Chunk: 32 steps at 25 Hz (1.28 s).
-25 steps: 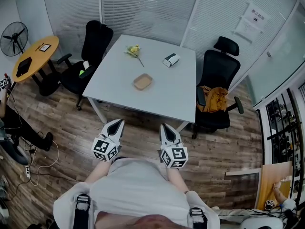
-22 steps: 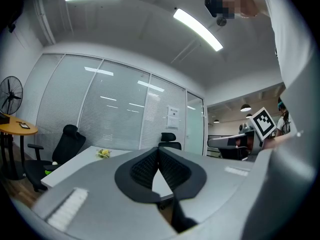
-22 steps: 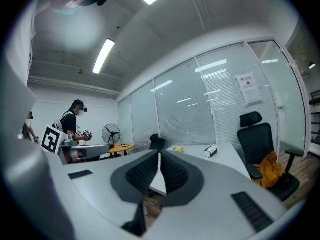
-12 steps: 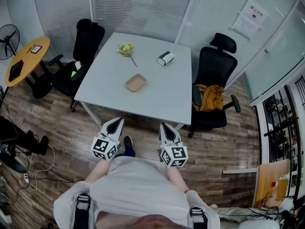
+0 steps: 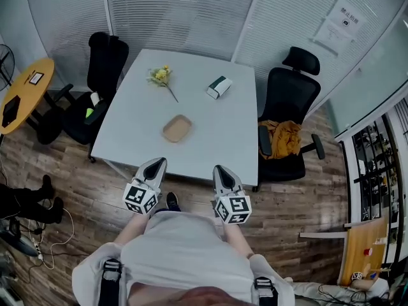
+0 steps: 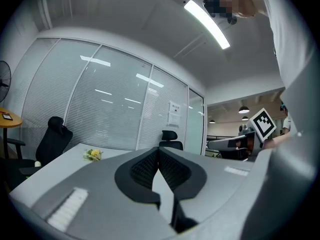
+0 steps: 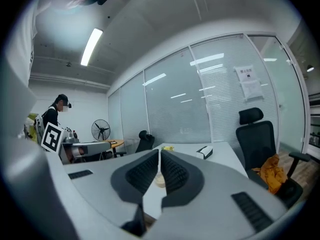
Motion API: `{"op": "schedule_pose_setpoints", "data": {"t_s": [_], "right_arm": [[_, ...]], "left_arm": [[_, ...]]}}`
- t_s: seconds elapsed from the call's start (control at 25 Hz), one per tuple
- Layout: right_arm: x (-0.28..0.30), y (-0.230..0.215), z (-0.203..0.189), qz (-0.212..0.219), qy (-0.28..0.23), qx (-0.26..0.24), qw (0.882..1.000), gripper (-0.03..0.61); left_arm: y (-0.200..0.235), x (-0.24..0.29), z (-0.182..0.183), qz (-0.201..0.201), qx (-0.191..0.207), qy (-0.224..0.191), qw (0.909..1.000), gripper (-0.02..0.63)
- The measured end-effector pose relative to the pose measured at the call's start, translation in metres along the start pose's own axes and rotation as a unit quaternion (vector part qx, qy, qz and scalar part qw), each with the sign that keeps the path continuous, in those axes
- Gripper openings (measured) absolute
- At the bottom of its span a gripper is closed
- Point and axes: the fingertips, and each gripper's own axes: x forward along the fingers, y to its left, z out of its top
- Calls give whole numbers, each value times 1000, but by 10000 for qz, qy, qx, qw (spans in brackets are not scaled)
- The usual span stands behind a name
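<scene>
My left gripper (image 5: 154, 163) and right gripper (image 5: 220, 170) are held side by side in front of my chest, both shut with nothing between the jaws, just short of the near edge of a white table (image 5: 217, 132). On the table lie a tan shallow dish (image 5: 176, 128), a bunch of yellow flowers (image 5: 160, 76) and a white-and-dark tissue box (image 5: 218, 87). The left gripper view has the closed left gripper (image 6: 159, 150) pointing over the table towards the flowers (image 6: 92, 155). Beyond the closed right gripper (image 7: 160, 153), the right gripper view shows the dish (image 7: 160, 179) and the box (image 7: 204, 152).
Black office chairs stand left (image 5: 95, 75) and right (image 5: 290, 101) of the table, the right one with an orange cloth (image 5: 284, 136) on its seat. A round yellow table (image 5: 25, 91) is far left. Glass walls with blinds (image 5: 185, 11) run behind. Wooden floor (image 5: 299, 203) surrounds the table.
The white table has come closer in the head view and now lies just ahead of both grippers. The grippers keep the same pose, shut.
</scene>
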Motion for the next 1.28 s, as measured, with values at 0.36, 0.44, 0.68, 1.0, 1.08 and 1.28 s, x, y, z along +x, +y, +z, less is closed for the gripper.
{"op": "schedule_pose_setpoints", "data": {"t_s": [0.36,0.44,0.68,1.0,1.08,1.28], "right_arm": [[104,-38,24,-276,-32,28,9996,20],[121,-42,26,-292,-4,65,9996,20],[165,-56,33,-331,17,42,9994,20],[177,-86,34,-340,87,36,9994,20],[177,-94,36,-295,110,11,9995,20],[177,-111,35,-221,175,23,9996,20]], "left_arm": [[81,90,15,-303,82,133,9994,11],[93,103,15,-341,63,163,9993,11],[124,143,18,-448,51,203,9988,11],[117,177,13,-479,40,271,9985,11],[112,183,13,-424,-7,249,9988,11],[103,193,7,-347,-24,309,9989,11]]}}
